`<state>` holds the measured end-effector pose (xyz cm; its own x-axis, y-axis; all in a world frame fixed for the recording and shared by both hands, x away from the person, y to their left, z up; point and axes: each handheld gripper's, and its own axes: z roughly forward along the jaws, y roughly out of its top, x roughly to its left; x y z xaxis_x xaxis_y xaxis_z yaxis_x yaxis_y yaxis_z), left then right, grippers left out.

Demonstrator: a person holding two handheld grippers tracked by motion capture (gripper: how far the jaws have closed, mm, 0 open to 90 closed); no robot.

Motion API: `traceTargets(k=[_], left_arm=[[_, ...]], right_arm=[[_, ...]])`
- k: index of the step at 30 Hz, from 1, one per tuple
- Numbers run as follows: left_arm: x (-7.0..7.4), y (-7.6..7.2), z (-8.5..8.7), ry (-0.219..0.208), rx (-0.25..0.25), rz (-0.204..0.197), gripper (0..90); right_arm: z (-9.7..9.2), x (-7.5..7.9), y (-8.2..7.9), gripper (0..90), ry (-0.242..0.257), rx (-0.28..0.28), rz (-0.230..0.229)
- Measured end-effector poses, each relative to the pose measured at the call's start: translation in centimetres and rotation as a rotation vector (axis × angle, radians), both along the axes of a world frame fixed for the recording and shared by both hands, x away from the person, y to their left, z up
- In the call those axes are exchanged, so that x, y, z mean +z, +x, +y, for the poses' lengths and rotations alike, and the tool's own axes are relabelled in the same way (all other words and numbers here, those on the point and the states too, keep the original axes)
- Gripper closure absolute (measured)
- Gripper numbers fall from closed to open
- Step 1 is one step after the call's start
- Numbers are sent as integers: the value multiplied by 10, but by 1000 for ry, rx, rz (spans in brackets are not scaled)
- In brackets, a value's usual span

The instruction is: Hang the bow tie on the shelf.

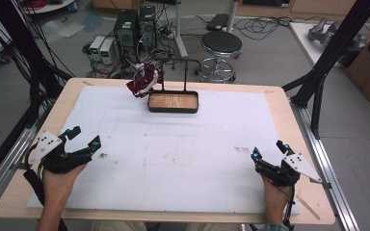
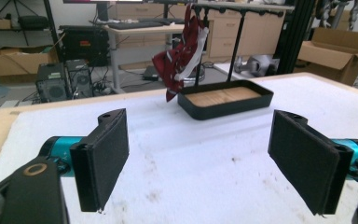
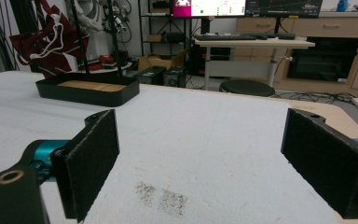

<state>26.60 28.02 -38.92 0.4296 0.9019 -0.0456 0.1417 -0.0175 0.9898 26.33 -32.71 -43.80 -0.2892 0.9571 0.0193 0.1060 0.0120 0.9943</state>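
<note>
Cloth (image 1: 143, 80) beyond tray's (image 1: 173, 109) left rim

The high view looks down over the counter (image 1: 173, 159); both gripper views skim low toward the black tray (image 2: 226, 99), shared by all.

Even indoor light, soft shadows, slight overall blur.

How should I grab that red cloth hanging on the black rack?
Probably pinch the low, loose end of the red cloth, which droops off the rack past the left edge of the tray. Come from the left with the open left gripper; that side looks free, while the rack's posts and tray crowd the right.
</note>
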Motion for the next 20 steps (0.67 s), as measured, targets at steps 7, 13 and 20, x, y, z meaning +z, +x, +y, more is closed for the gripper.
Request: traceTargets(k=[7, 13, 20], left_arm=[[-8, -5, 0, 11, 2, 3, 205], [-13, -7, 0, 15, 1, 9, 205], [-15, -7, 1, 18, 8, 15, 205]], right_arm=[[0, 0, 0, 103, -4, 3, 1], [1, 0, 0, 103, -8, 2, 2], [1, 0, 0, 103, -6, 2, 2]])
